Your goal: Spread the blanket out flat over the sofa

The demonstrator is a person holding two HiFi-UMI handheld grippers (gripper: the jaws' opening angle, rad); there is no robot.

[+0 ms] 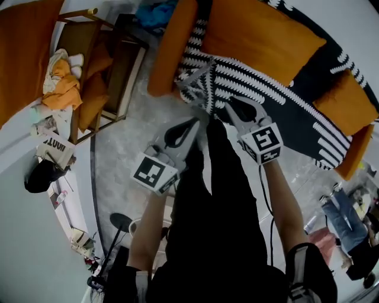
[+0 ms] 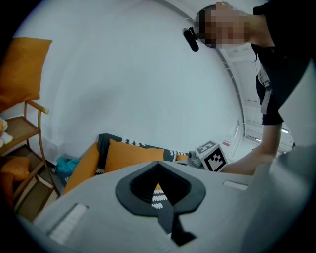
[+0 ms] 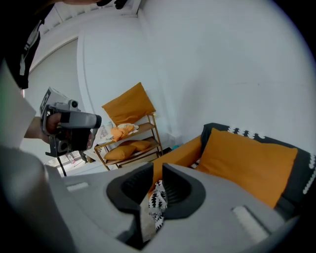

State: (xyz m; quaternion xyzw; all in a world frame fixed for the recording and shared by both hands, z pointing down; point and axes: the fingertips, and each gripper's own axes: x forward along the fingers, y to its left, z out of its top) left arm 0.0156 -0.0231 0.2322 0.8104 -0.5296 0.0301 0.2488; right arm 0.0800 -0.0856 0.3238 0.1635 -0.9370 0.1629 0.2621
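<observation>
A black blanket point(image 1: 254, 83) with white stripes lies across the seat and back of the orange sofa point(image 1: 260, 35); its near corner bunches up at the sofa's front left. Both grippers hover at that corner. In the head view my left gripper point(image 1: 197, 122) touches the blanket's edge. In the left gripper view its jaws point(image 2: 157, 164) are closed, with a strip of blanket point(image 2: 158, 198) caught between the pads. My right gripper point(image 1: 227, 106) is slightly parted; a fold of blanket point(image 3: 158, 200) hangs loose in the gap of its jaws point(image 3: 157, 165).
A wooden rack point(image 1: 89, 65) with orange cushions and cloths stands left of the sofa. A teal cloth point(image 1: 155, 13) lies on the floor between them. A stand base point(image 1: 121, 223) sits by my legs. Another person point(image 1: 343, 219) is at the far right.
</observation>
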